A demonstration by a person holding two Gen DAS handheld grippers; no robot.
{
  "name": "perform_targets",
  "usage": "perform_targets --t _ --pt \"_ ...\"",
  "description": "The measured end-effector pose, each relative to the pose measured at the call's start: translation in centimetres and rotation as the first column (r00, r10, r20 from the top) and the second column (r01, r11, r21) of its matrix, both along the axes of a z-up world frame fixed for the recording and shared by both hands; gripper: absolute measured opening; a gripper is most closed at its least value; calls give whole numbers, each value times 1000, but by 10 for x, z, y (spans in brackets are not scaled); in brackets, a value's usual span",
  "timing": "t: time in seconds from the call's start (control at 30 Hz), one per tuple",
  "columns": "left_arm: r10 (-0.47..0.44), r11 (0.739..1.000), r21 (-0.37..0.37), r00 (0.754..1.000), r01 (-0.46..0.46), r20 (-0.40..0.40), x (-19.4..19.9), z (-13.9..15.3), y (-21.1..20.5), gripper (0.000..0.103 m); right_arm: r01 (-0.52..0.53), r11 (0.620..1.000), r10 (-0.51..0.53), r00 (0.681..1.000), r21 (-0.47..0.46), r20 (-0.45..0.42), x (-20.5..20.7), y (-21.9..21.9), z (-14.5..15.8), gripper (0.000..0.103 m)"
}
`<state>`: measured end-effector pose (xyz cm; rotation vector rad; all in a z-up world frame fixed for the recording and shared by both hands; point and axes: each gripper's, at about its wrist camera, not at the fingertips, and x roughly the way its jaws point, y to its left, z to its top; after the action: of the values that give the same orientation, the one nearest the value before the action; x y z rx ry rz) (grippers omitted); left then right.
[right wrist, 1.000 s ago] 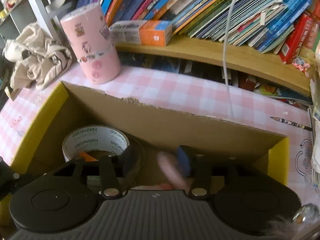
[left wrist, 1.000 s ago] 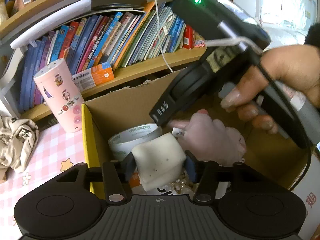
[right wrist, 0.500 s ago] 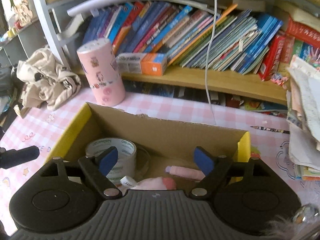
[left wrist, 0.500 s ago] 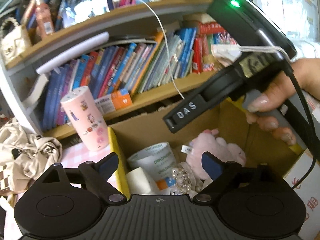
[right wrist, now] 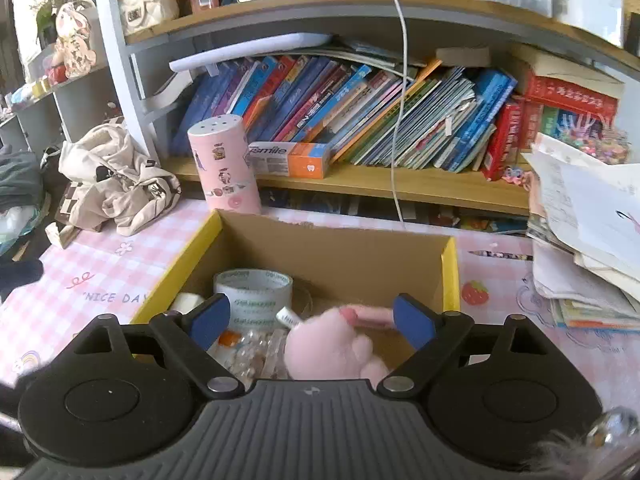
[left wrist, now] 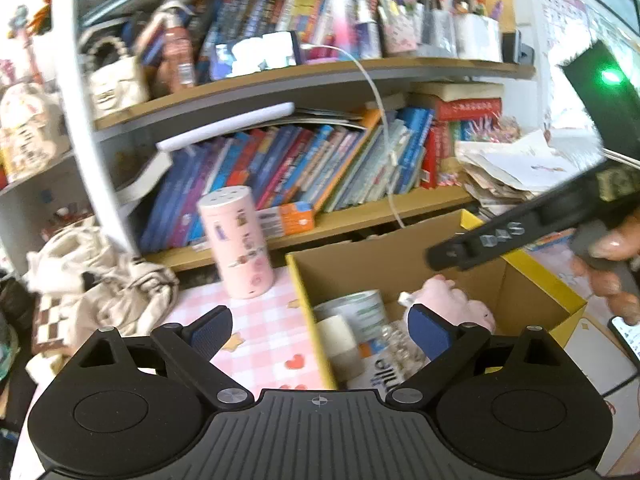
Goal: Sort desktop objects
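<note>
Cardboard box (right wrist: 450,272) with the yellow rim is my landmark, and both my grippers are hanging just above its near side. Left gripper (left wrist: 320,330) is spreading its jaws, already wide, with nothing pressed between the pads; right gripper (right wrist: 312,320) is opening too, also wide, and the pink plush toy (right wrist: 332,350) showing between its fingers is lying loose inside the box, not being gripped. Judging by that, I am finishing a drop-off, so the thing to do well is lifting both grippers straight clear of the box walls without snagging the plush or the bead string, then turning toward what is waiting outside.

Inside the box I am counting one tape roll (right wrist: 253,294), one pink plush toy, one string of clear beads (right wrist: 248,354), one pale block (left wrist: 340,342) against the left wall, and one pink stick (right wrist: 370,314) near the far right corner. Smaller bits under them I cannot sort out.

Outside the box I am counting one pink sticker-covered canister (right wrist: 224,168) just behind its far left corner, one crumpled beige cloth (right wrist: 116,184) well to its left, one pencil (right wrist: 502,256) just beyond its right wall, and one paper stack (right wrist: 584,232) farther right.
</note>
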<state>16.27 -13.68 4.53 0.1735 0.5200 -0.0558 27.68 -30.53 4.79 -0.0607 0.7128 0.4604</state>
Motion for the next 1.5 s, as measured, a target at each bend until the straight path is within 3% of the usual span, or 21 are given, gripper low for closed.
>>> perform_targets --t 0.43,0.77,0.93,1.17,1.5 --pt "54 997 -54 998 -55 -11 -53 -6 39 97 59 997 -58 998 -40 27 -78 8 -3 90" --pt "69 995 -71 996 -73 -48 -88 -21 57 97 111 989 -110 994 -93 18 -140 23 -33 93" --pt "79 994 -70 995 -83 -66 -106 -30 63 97 145 985 -148 988 -92 -33 -166 31 -50 93" --pt "57 993 -94 993 -67 -103 -127 -39 69 97 143 983 -144 990 -118 -4 -197 49 -51 98" --pt "68 990 -114 988 -84 -142 -143 -47 80 97 167 975 -173 985 -145 -29 -223 57 -60 99"
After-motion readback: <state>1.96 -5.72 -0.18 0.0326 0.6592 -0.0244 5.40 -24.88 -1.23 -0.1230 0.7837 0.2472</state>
